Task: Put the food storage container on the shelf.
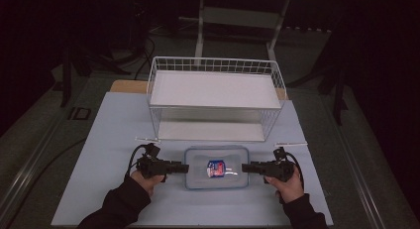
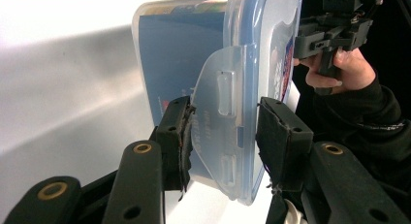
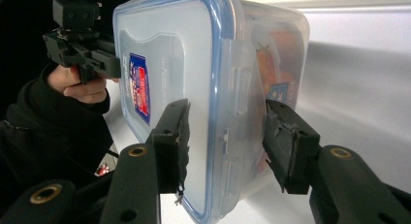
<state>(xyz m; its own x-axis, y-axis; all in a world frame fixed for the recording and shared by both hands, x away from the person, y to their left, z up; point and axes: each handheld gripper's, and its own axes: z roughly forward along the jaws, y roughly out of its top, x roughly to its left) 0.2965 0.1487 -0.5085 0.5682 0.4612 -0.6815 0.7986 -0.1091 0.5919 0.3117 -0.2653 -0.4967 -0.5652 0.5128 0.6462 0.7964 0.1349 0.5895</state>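
High view: clear lidded container (image 1: 216,167) is sitting on the bench (image 1: 114,140) at lower centre of the frame, long axis running left–right, in front of the white wire basket (image 1: 216,97). Left tongs (image 1: 184,167) are pointing in at its left short end, right tongs (image 1: 245,167) at its right short end; both hands are equally near, one per end.

Left gripper view: left tongs (image 2: 224,132) are clamping on the end latch flap (image 2: 218,122) and blue lid rim, pads pressing at centre frame.

Right gripper view: right tongs (image 3: 225,136) are straddling the opposite end; the left pad looks to be meeting the lid face, the right pad is standing just off the wall, so not yet gripping. Judgement: a two-ended lift hinges on this grip closing.
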